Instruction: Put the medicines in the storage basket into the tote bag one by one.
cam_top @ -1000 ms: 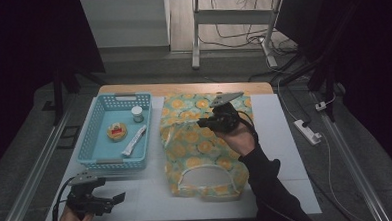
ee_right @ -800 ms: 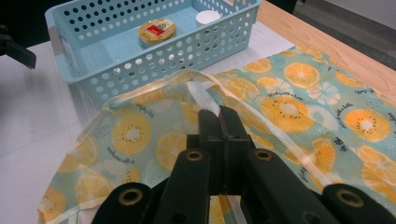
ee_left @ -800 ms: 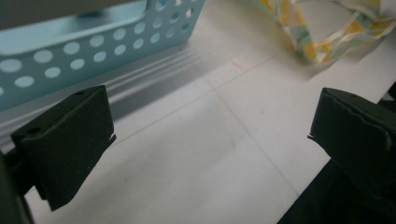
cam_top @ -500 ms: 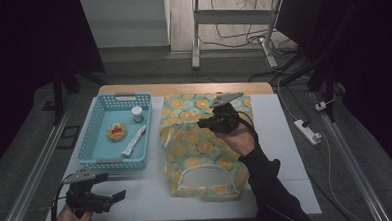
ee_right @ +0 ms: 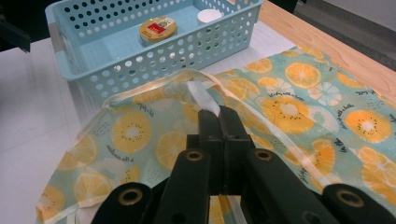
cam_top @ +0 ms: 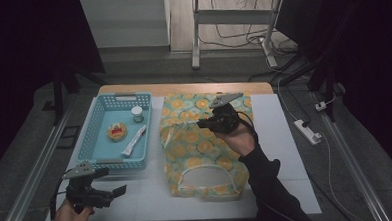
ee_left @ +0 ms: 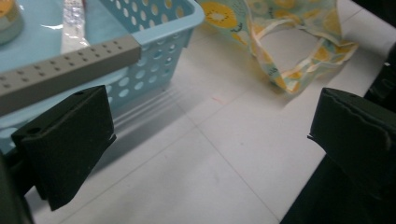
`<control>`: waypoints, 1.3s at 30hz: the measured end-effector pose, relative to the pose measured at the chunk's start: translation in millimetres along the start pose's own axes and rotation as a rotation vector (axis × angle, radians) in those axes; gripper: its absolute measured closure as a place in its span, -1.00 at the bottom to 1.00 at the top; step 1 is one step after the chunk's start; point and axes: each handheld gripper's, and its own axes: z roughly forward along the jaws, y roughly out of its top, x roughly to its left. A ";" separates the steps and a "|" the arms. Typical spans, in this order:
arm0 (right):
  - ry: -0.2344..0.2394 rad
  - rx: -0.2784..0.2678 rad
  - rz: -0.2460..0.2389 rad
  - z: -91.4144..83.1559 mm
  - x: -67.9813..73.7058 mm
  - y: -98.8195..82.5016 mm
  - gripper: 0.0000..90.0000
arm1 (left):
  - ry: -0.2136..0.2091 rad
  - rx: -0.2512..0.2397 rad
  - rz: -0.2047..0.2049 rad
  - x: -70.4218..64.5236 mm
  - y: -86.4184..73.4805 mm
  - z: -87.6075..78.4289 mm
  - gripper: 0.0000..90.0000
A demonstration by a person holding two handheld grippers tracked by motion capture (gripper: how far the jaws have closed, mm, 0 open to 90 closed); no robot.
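The left gripper (cam_top: pixel 118 190), jaws apart, is drifting slightly toward twelve o'clock over the table's (cam_top: pixel 153 202) near-left corner, closing on the blue basket (cam_top: pixel 95 140).

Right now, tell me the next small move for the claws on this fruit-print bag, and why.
Probably lift the right claw a little. Its jaws are shut on a pale strap of the fruit-print bag, which lies flat on the table beside the blue basket. Raising the strap would likely open the bag's mouth. The left claw stands open near the basket, free to help afterwards.
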 end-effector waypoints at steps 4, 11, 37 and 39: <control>0.001 -0.003 -0.001 -0.1 0.2 0.1 1.00 | 0.017 0.008 -0.004 2.3 6.0 0.1 -1.00; 0.003 -0.006 0.002 -0.3 -0.5 -0.1 1.00 | 0.036 0.027 -0.011 7.0 17.2 1.2 -1.00; 0.003 -0.015 -0.002 -1.6 -0.1 0.4 1.00 | 0.101 0.057 0.001 40.5 64.9 16.6 -1.00; 0.003 -0.015 -0.002 -1.5 -0.3 0.3 1.00 | 0.096 0.061 0.000 43.8 67.6 18.2 -1.00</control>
